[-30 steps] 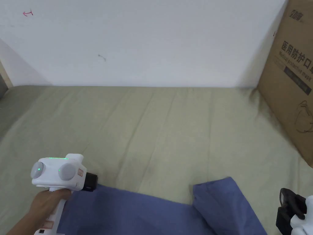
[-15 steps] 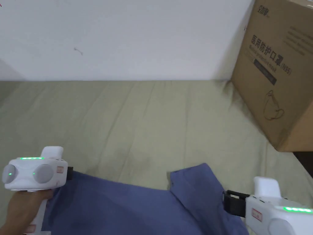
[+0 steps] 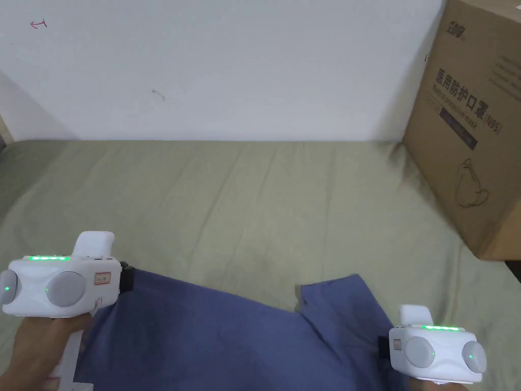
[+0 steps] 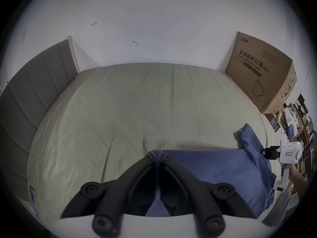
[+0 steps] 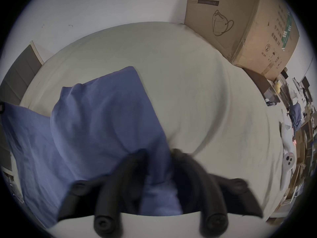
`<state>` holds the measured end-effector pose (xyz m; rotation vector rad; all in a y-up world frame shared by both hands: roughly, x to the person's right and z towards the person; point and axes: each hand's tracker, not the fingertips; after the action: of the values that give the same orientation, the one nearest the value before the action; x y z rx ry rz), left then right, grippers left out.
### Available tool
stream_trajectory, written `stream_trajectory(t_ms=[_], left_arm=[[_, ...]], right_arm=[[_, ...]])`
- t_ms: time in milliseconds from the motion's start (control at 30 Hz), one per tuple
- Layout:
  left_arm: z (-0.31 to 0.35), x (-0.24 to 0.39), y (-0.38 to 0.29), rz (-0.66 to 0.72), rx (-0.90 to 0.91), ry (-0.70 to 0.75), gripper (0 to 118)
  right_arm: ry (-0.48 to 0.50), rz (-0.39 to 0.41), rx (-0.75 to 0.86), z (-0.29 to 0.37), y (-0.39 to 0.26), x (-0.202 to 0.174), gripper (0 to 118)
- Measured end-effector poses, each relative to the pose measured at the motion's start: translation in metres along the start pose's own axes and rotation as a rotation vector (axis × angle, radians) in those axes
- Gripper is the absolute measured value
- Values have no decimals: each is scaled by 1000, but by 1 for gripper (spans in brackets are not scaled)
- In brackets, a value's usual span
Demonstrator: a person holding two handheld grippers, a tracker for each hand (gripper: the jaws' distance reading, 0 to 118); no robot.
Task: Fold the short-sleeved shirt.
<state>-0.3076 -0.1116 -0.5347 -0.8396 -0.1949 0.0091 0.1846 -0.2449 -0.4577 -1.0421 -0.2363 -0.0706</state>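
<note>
Your blue shirt (image 3: 213, 336) lies spread on the bed (image 3: 244, 203), soft and limp, likely to sag between holds. Your left gripper (image 4: 158, 157) has its jaws pinching a corner; your right gripper (image 5: 159, 157) jaws straddle the sleeve edge, apparently nipping it. Grip hems.

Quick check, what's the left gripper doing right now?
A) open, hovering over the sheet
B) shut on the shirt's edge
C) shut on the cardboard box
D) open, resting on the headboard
B: in the left gripper view the left gripper has both jaws closed together with a pinch of the blue shirt between the tips, at the shirt's far edge on the bed sheet.
</note>
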Motion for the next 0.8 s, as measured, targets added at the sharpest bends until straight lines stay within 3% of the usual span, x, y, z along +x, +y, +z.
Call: stream_trajectory(t_ms=[100,433,800], left_arm=[[4,-3,-4,11,-1,6,2],[71,-16,-4,76,103,10,2],[190,-35,93,75,398,107,2]], right_arm=[[-2,59,14,8,-4,-4,1],[52,16,350,144,22,21,1],[124,-14,772,314,124,18,1]])
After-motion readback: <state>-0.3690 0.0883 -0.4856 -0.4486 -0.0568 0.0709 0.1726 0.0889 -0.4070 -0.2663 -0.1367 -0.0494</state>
